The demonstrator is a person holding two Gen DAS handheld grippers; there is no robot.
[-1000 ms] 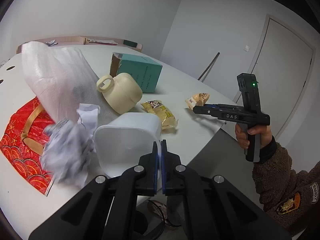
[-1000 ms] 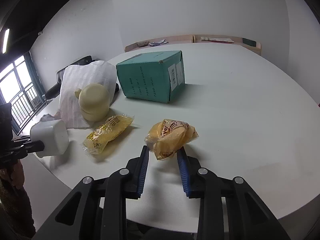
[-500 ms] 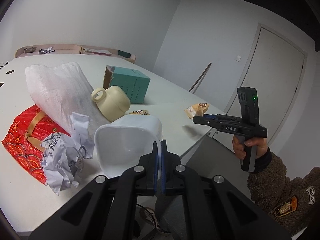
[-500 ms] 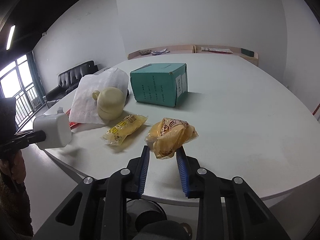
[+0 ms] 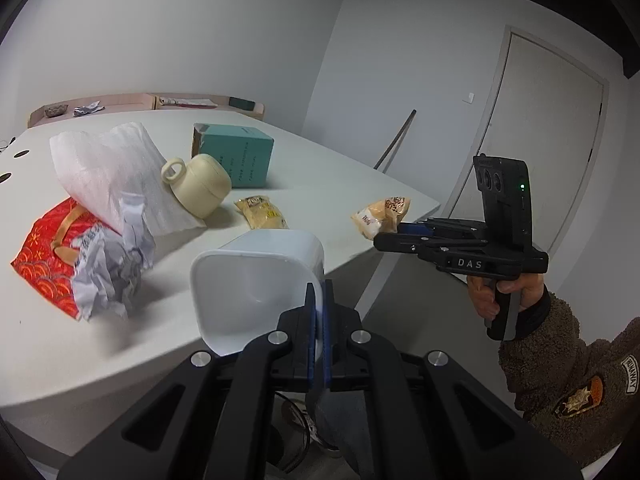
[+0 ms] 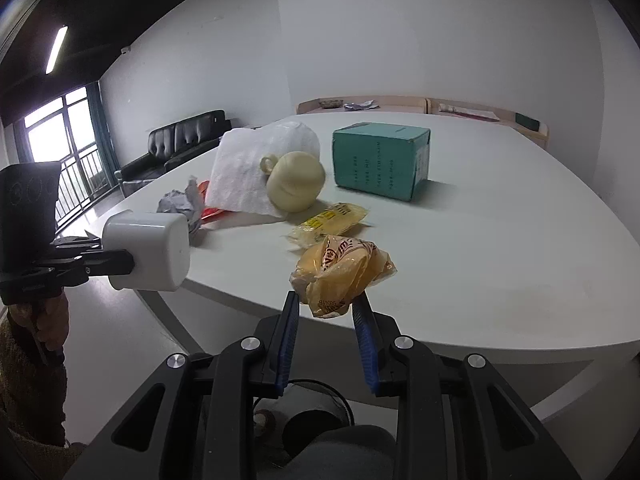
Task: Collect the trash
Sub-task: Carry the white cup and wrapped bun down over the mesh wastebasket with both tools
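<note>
In my left gripper I hold the bin by its rim at lower centre of the left view, off the table edge. Crumpled paper lies at its left on a flat bag. Behind sit a foam sheet, a jar leaning on it, and a box further back. A snack packet lies before the box. My right gripper holds a wrapper at centre right.

Office mtg room — big white table, black sofa
</note>
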